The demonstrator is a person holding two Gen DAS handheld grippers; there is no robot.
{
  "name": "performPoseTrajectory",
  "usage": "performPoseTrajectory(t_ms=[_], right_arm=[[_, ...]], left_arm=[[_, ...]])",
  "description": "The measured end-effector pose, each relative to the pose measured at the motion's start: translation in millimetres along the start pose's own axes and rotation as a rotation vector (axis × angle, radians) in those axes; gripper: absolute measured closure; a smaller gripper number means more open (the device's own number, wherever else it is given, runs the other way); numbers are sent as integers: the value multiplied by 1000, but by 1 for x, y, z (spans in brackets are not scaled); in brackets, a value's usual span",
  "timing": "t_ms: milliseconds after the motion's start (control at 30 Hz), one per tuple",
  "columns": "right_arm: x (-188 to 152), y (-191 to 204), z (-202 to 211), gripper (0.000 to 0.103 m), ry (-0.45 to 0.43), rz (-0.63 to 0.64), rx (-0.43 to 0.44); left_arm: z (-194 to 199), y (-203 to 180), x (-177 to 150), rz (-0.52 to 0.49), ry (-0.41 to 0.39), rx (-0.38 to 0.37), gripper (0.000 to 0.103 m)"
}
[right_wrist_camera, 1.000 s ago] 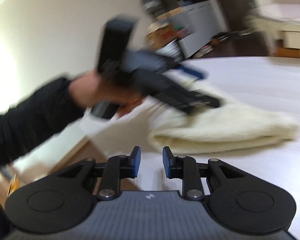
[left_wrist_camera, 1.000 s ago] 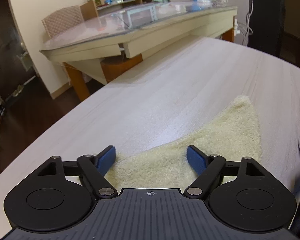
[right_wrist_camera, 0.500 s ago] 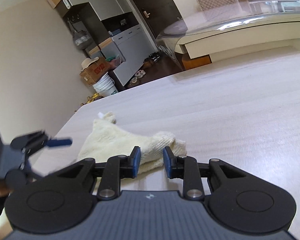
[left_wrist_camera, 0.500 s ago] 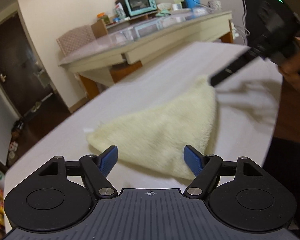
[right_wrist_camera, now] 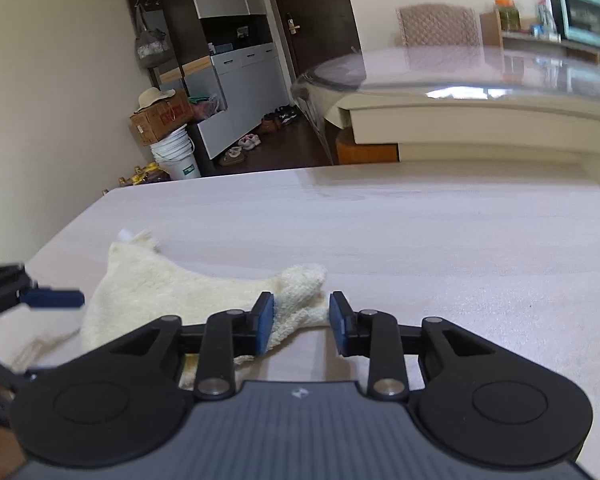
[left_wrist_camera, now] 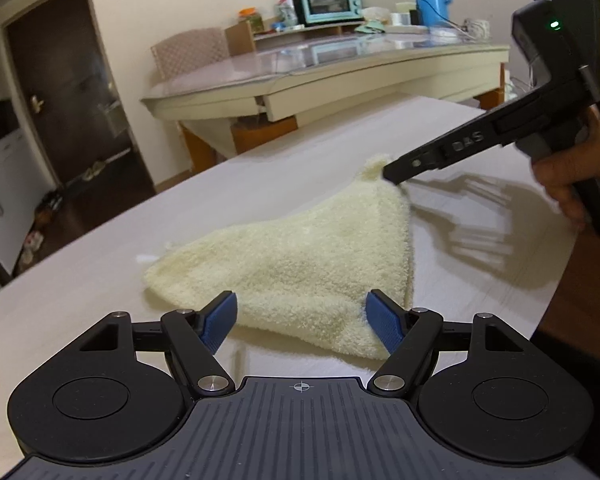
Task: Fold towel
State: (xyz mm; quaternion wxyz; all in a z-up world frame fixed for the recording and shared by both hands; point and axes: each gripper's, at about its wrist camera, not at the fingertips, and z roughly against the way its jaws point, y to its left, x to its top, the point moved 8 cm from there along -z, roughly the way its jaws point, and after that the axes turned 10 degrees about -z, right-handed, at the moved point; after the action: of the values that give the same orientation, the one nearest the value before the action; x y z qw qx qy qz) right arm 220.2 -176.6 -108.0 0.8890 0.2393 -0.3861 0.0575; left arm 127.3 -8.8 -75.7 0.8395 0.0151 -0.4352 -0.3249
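Right gripper [right_wrist_camera: 301, 322] jaws now parted around towel [left_wrist_camera: 300, 268] corner, previously narrow, left gripper [left_wrist_camera: 301, 322] still wide

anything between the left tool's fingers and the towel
Nothing: in the left wrist view the open left tool frames the towel edge directly, with only bare table nearby.

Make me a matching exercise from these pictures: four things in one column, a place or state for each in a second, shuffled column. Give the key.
Things
1. fluffy cream terry towel
2. left gripper
3. right gripper
4. teal toaster oven

Places or states
A. on the far shelf against the wall
B. open, pads astride the towel's raised corner
C. lying folded on the pale wooden table
D. open wide at the towel's near edge

Pairs: 1-C, 2-D, 3-B, 4-A
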Motion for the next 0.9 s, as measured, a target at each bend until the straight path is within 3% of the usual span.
performPoseTrajectory(t_ms=[200, 433, 900], right_arm=[[1, 1, 11, 66, -19, -15, 28], [-2, 13, 33, 66, -58, -41, 73], [-11, 24, 34, 58, -35, -51, 81]], left_arm=[[6, 16, -3, 55, 8, 20, 11], [8, 48, -15, 103, 60, 97, 11], [-3, 63, -21, 126, 79, 115, 11]])
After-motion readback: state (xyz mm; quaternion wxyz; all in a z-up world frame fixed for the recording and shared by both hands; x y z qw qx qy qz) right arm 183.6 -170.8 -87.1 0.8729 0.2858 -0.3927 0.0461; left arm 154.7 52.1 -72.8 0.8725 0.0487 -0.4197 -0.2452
